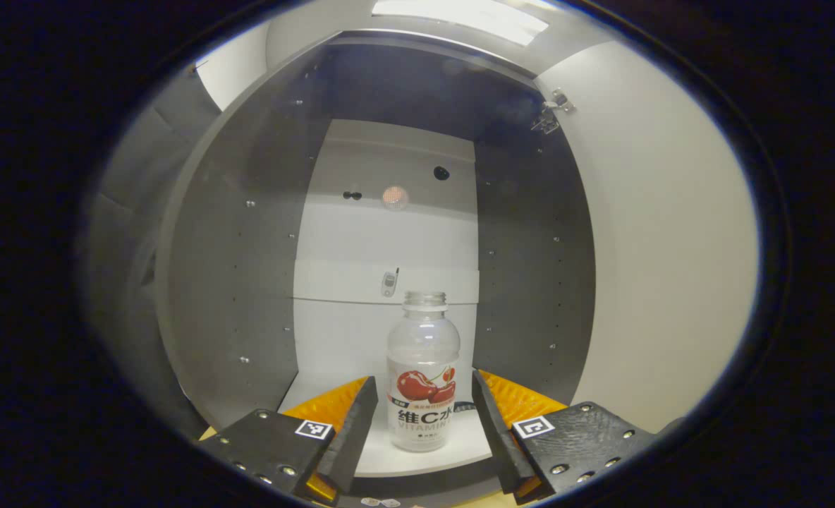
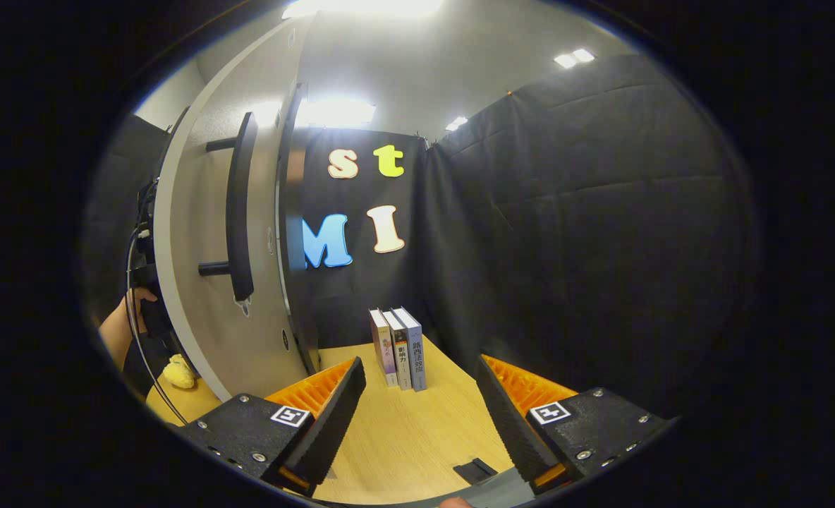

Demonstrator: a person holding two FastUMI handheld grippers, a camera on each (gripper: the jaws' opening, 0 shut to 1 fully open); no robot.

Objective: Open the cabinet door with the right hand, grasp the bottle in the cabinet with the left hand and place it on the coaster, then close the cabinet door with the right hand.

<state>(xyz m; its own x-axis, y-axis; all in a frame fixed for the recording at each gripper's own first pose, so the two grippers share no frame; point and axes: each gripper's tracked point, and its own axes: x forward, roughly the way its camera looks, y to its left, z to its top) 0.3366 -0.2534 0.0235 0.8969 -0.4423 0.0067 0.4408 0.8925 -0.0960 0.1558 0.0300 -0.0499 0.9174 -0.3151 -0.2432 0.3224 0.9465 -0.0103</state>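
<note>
A clear bottle (image 1: 423,374) with a cherry label and no cap stands upright on the cabinet's white floor (image 1: 453,451). My left gripper (image 1: 423,423) is open, a finger on either side of the bottle's lower half, apart from it. The cabinet door (image 1: 664,240) stands swung open on the right in the left gripper view. In the right gripper view the same door (image 2: 199,296) shows its outer face with a dark bar handle (image 2: 240,212). My right gripper (image 2: 421,416) is open over the wooden table (image 2: 403,437), holding nothing.
Three books (image 2: 400,347) stand upright on the table by the black cloth wall. A small dark object (image 2: 475,470) lies on the table near my right fingers. A hand (image 2: 125,324) and a yellow thing (image 2: 178,372) show left of the door.
</note>
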